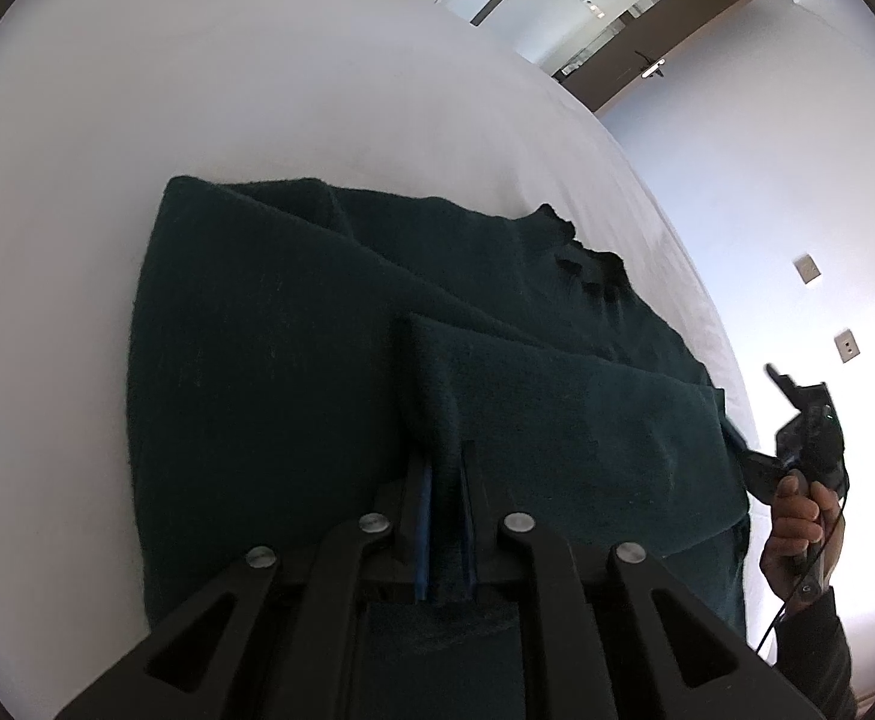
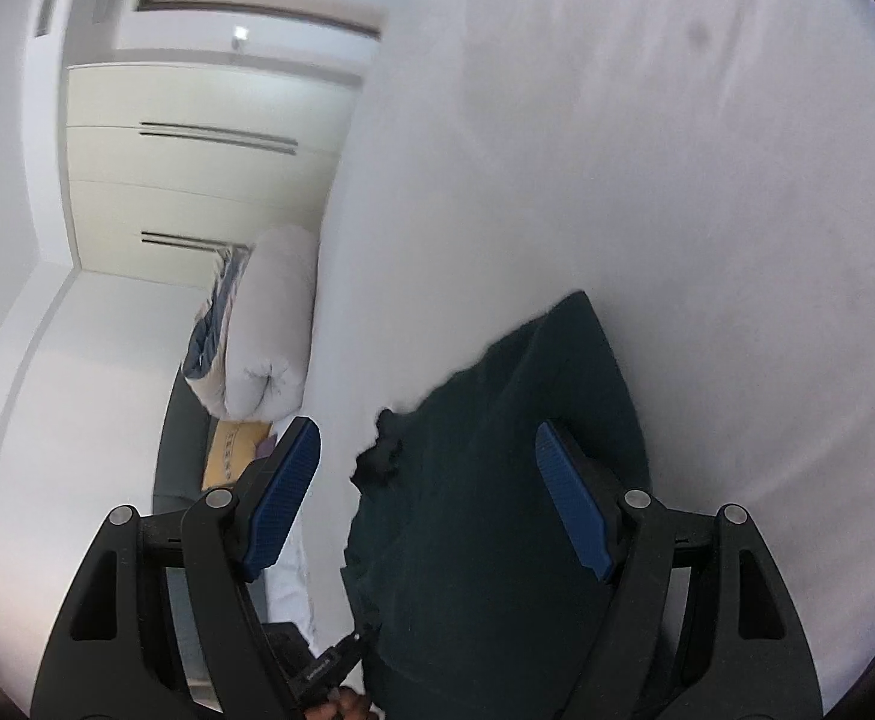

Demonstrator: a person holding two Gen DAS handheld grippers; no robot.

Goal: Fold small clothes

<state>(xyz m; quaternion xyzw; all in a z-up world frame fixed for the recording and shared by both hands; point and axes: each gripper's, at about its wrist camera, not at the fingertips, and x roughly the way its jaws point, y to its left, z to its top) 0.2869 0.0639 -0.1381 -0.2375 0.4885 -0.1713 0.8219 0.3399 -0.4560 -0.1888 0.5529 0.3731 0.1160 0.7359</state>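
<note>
The dark green garment (image 1: 329, 360) is lying spread on the white bed (image 1: 137, 120), w/ some folds going across it, and a ragged dark edge (image 1: 581, 252) is showing at its far side near the edge of the bed. The left gripper (image 1: 445, 516) is pinching a raised fold of this garment: the two blue pads (image 1: 422, 540) are standing almost together, w/ only the thickness of the cloth between them, and the fold is running up from the pads toward the middle of the cloth. In the left wrist view the person's right hand (image 1: 797, 534) is holding the handle of the other tool at the right side, just beside the edge of the garment, approx. over the edge of the bed. The right gripper (image 2: 431, 498) is standing wide open, its blue pads (image 2: 281, 498) well apart, and it is holding nothing; the garment (image 2: 485, 516) is lying under and between the fingers, but I cannot tell if the pads are touching it. In the right wrist view a rolled white duvet (image 2: 263, 330) is resting beside the bed, w/ a yellow cushion (image 2: 227, 456) just below it, and pale wardrobe doors (image 2: 197, 150) are standing behind. In the left wrist view a brown door (image 1: 665, 30) and two wall plates (image 1: 806, 267) are showing beyond the bed.
</note>
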